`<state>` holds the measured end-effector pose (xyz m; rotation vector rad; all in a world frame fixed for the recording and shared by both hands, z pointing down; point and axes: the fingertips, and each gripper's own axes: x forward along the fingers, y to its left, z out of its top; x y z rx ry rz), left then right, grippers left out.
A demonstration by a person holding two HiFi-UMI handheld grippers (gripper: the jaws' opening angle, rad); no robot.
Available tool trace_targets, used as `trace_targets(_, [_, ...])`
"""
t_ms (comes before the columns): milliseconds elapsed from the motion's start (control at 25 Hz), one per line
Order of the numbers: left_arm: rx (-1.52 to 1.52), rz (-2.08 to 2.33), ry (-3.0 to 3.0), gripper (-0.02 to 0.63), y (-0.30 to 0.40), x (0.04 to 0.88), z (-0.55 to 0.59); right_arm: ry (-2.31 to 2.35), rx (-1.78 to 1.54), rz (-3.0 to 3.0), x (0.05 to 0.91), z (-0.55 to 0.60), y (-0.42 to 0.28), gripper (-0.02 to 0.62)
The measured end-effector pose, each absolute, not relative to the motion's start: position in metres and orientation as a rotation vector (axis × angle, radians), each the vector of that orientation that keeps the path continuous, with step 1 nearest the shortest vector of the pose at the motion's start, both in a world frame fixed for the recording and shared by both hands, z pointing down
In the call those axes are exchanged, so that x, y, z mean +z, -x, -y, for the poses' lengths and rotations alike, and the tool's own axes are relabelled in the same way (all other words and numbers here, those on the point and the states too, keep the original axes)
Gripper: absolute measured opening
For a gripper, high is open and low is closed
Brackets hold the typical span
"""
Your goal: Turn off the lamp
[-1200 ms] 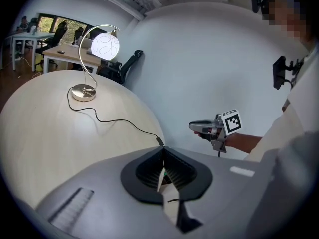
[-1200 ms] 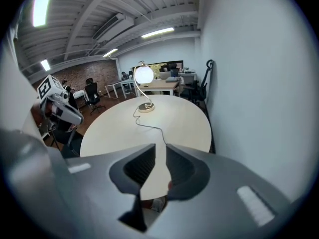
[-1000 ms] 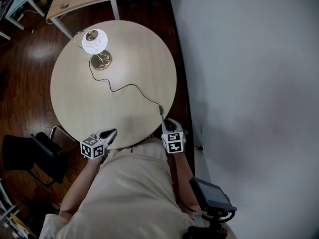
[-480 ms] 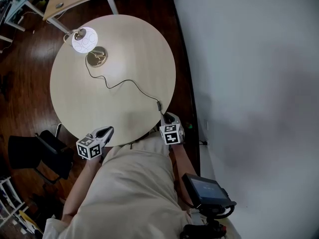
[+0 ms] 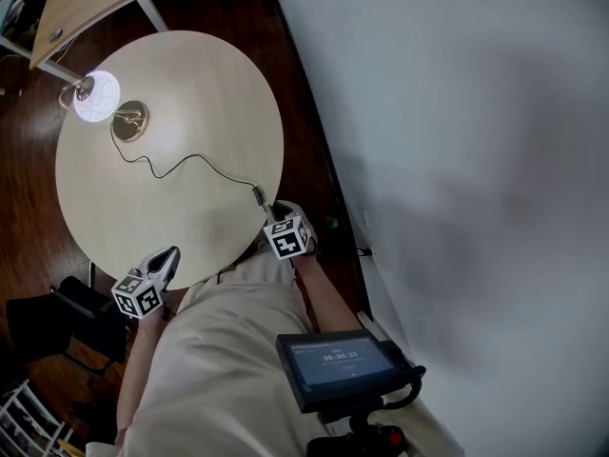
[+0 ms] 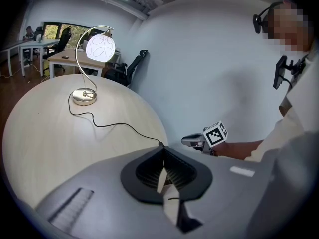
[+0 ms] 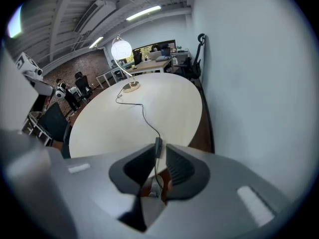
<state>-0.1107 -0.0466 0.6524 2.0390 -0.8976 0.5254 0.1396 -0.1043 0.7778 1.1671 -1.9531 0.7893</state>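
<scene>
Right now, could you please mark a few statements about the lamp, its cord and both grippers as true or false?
1. The lamp is lit. True.
2. The left gripper grips the cord. False: its jaws are together on nothing, at the table edge, well clear of the cord.
3. The cord's switch sits between the right gripper's jaws. True.
4. The lamp stands right beside the person. False: it stands at the far side of the table.
5. The right gripper's jaws are apart. True.
</scene>
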Motion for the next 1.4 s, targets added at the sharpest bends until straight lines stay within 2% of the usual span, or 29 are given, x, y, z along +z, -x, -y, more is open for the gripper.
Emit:
trace_targets(640, [0.52,0.93,-2.046,0.005,0.096,0.651,0.05,-1.09,0.755,1.998,0.783,0.122,-0.129,0.071])
trace_targets(880, [0.498,0.974,-2.014,0.005,0.108,0.651,0.047,-1.035,0.792,1.974,0.816,0.121,-0.121,0.138])
trace_targets(1400, [0.442,1.124,-1.9,0.005,0.151,0.652,0.028,-1.011,0.959,1.824,0.891,0.13,-0.113,0.164])
